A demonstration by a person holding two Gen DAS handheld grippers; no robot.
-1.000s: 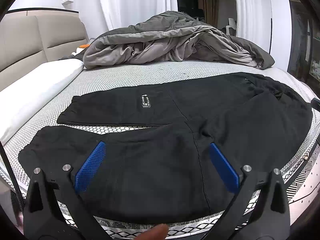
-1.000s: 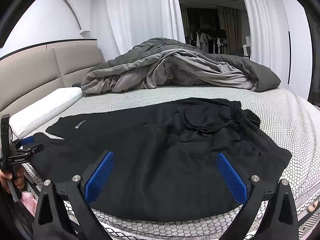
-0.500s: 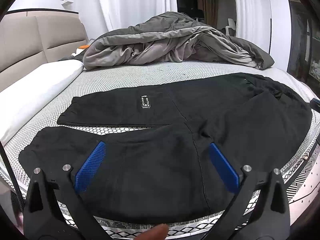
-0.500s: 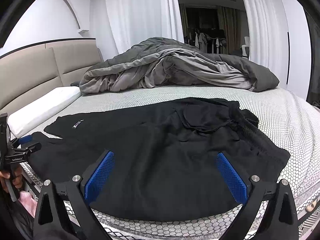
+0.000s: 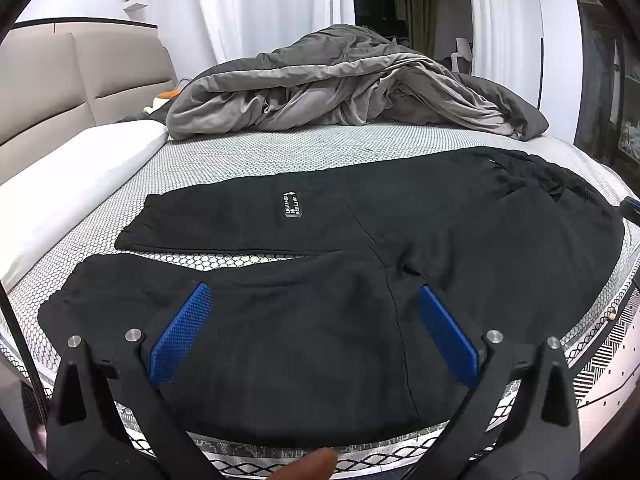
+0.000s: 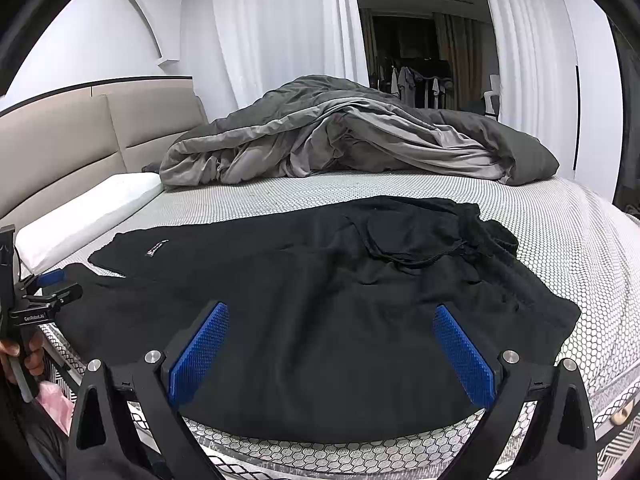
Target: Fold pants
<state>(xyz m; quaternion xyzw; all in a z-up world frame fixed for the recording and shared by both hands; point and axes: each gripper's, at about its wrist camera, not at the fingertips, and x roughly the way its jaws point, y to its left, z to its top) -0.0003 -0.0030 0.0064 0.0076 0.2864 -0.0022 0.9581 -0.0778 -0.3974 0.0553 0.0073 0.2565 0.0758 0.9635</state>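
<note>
Pants (image 5: pixel 320 280) lie flat; only right view shows drawstring (image 6: pixel 404 258); left gripper (image 5: pixel 312 332), right gripper (image 6: pixel 332 348) spread.

Honeycomb-patterned bed (image 5: pixel 240 168) under flat black pants (image 5: pixel 360 280), rumpled grey duvet (image 5: pixel 352 88), white pillow (image 5: pixel 72 184).

Soft, even indoor light is filling both sharp fisheye views, leaving the white curtains (image 6: pixel 280 52) looking bright, swallowing detail in the black pants (image 5: pixel 360 280), and bending straight lines toward corners that are darkening to black.
</note>
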